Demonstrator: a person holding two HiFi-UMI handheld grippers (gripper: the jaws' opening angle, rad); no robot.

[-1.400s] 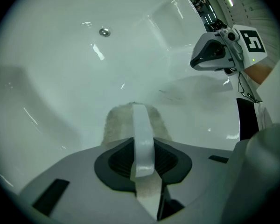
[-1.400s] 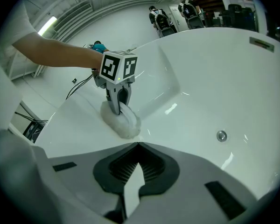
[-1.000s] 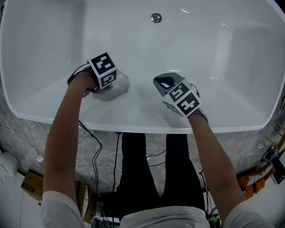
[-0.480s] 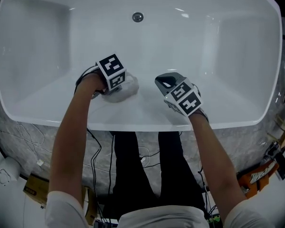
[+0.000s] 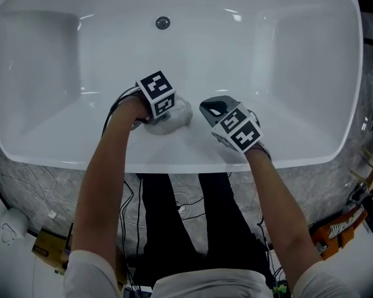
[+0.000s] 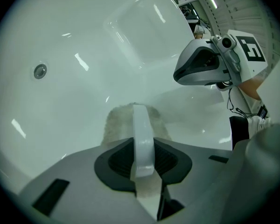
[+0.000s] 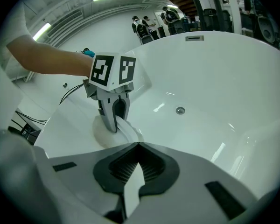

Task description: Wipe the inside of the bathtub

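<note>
The left claw [image 6: 142, 139] squeezes the fluffy white cloth [image 6: 116, 122]. It has slid toward 3 o'clock along the white bathtub [image 5: 298, 54] wall, now 6 o'clock from the round metal drain [image 5: 163, 22]. More wall looks wiped. The right claw [image 7: 134, 181] is closed and empty.

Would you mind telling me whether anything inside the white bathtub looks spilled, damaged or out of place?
Nothing stands out. The glossy white bathtub looks clean and unmarked; the left gripper presses a fluffy white cloth against its near inner slope, while the right gripper hangs shut and empty beside it.
</note>
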